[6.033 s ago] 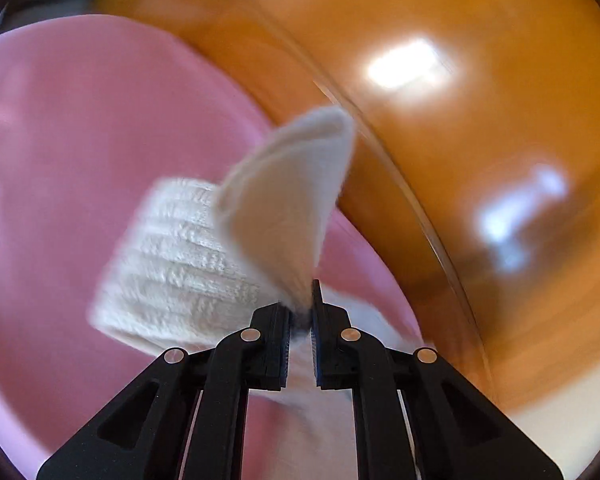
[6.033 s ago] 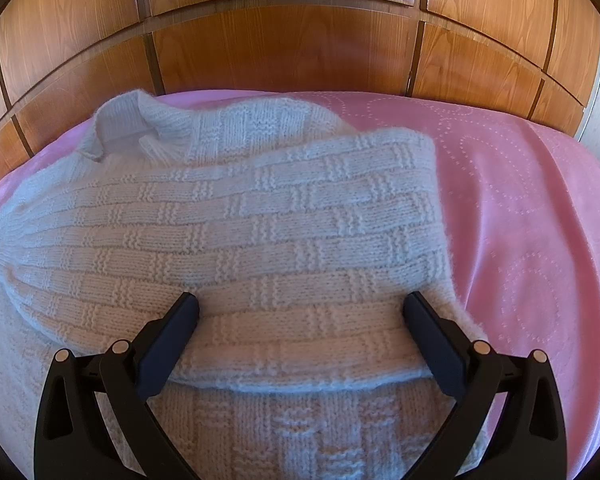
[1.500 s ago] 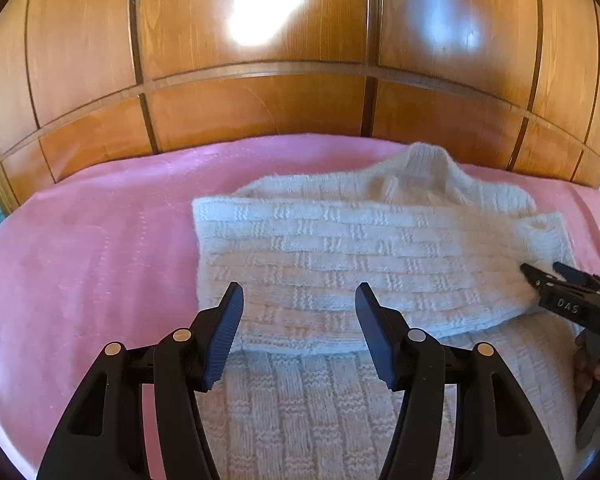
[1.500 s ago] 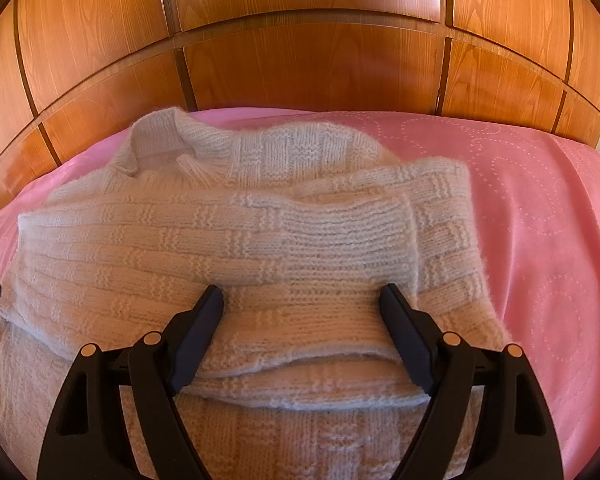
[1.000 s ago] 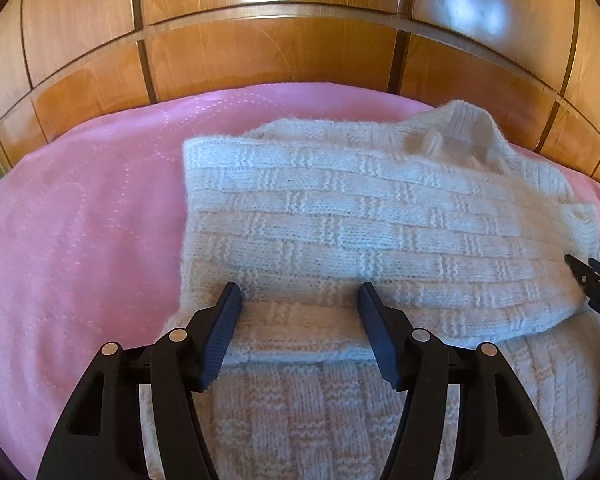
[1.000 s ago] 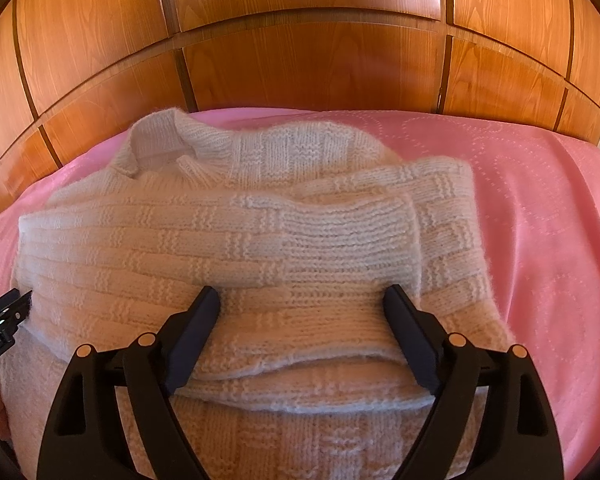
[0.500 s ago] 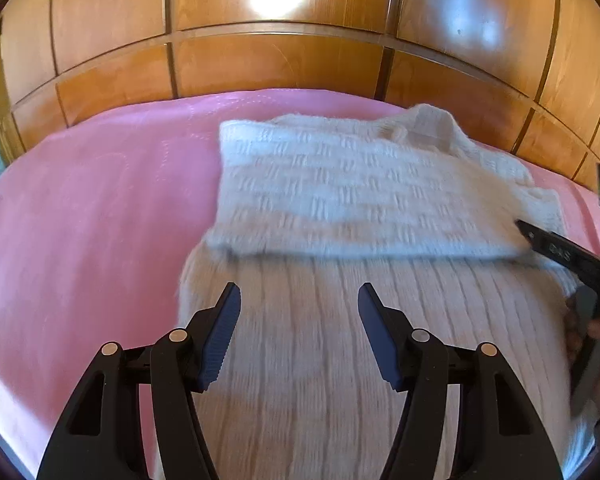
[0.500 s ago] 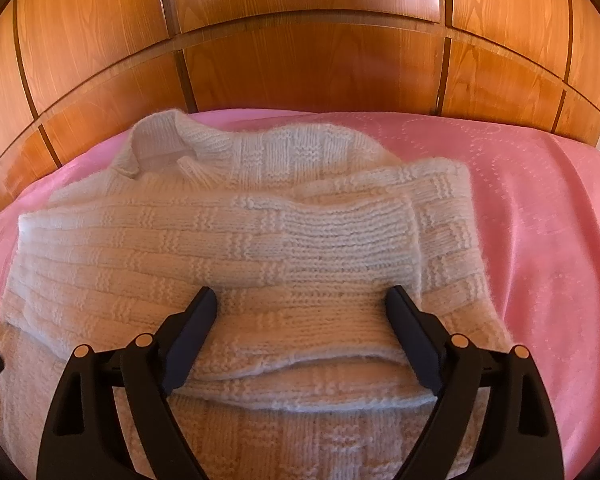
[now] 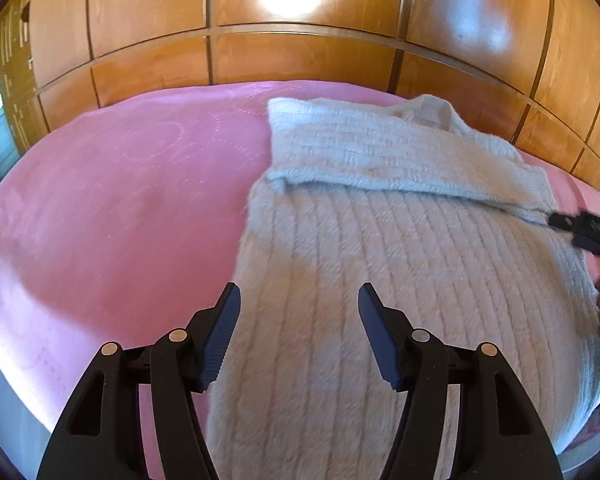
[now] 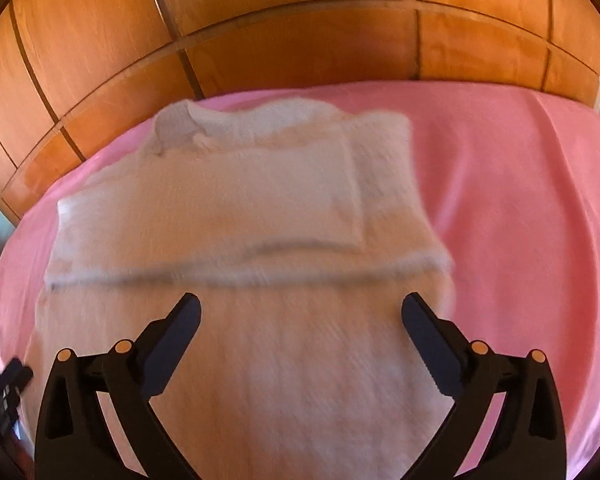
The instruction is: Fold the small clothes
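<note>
I hold both tongs, left and right, spread empty over the sweater's lower body, sleeves folded across at twelve o'clock, ready for its hem.

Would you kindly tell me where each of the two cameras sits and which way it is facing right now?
Left wrist view: sits on the left gripper, over the near-left part of the white knitted sweater, facing the wooden panelled wall; its open jaws show, and the right gripper enters at the right edge.
Right wrist view: sits on the right gripper, over the sweater's near-right part, facing the same wall; its open jaws show, blurred.
Shared: the sweater with sleeves folded across, the pink bedspread and the wall.
</note>
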`<state>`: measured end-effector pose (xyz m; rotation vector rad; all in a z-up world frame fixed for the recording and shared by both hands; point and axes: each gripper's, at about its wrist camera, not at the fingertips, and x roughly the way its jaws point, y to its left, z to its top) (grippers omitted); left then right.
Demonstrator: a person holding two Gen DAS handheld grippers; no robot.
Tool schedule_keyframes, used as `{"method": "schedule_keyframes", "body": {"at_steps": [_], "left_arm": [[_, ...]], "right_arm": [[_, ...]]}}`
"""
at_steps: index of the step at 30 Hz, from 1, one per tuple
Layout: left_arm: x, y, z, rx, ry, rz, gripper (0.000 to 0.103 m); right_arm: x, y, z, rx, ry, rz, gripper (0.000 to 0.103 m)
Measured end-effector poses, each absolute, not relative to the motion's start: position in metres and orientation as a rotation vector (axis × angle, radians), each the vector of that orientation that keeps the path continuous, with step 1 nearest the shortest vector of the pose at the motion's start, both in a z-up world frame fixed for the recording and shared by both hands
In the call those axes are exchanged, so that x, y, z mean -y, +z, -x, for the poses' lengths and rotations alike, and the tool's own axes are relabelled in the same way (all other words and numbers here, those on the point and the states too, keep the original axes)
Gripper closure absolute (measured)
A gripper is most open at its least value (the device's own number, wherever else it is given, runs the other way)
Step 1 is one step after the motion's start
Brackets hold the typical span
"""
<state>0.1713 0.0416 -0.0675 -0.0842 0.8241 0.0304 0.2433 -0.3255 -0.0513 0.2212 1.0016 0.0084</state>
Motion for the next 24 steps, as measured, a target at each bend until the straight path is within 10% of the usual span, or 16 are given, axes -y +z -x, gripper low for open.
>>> {"method": "schedule_keyframes", "body": {"at_steps": [16,24], "left_arm": [[-0.068,-0.073,-0.124,-0.862,0.079,0.049,0.043],[-0.082,-0.087,-0.085,-0.918,0.016,0.094,0.043]], "right_arm": [[0.336,-0.056,-0.101,-1.036,0.145,-0.263,0.003],[0.341,-0.055,-0.070,-1.076,0.186,-0.326,0.031]]}}
